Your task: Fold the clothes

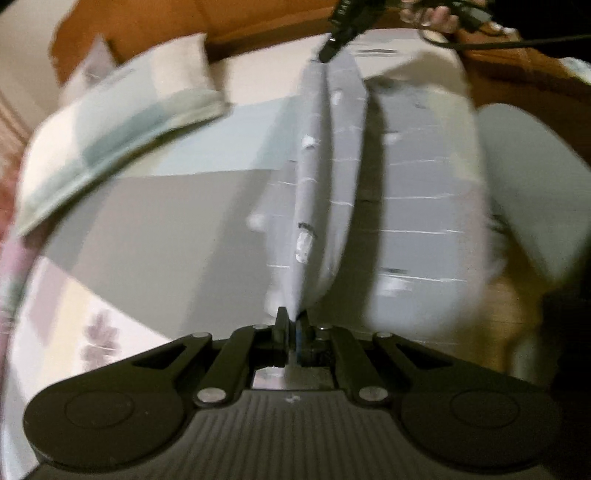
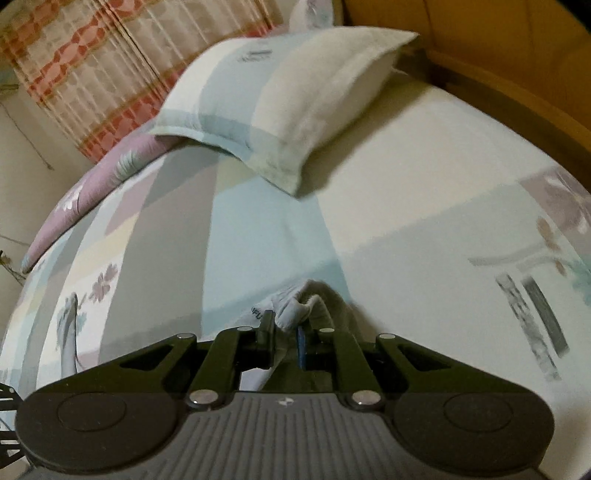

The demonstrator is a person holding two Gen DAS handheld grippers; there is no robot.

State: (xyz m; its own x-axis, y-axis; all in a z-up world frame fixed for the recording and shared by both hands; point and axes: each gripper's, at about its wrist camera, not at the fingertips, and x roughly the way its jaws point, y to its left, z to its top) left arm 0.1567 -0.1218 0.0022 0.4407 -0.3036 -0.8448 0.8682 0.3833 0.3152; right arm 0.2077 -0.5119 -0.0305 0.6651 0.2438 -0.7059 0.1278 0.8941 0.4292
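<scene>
A grey garment with thin white stripes and white spots lies on the bed. One edge of it is lifted into a taut fold between both grippers. My left gripper is shut on the near end of that fold. My right gripper pinches the far end at the top of the left wrist view, with a hand behind it. In the right wrist view, my right gripper is shut on a bunched corner of the grey garment, above the patchwork bed sheet.
A pale blue and cream pillow lies at the head of the bed, also seen as the pillow on the left. A wooden headboard runs behind it. A red-patterned curtain and a purple quilt lie to the left.
</scene>
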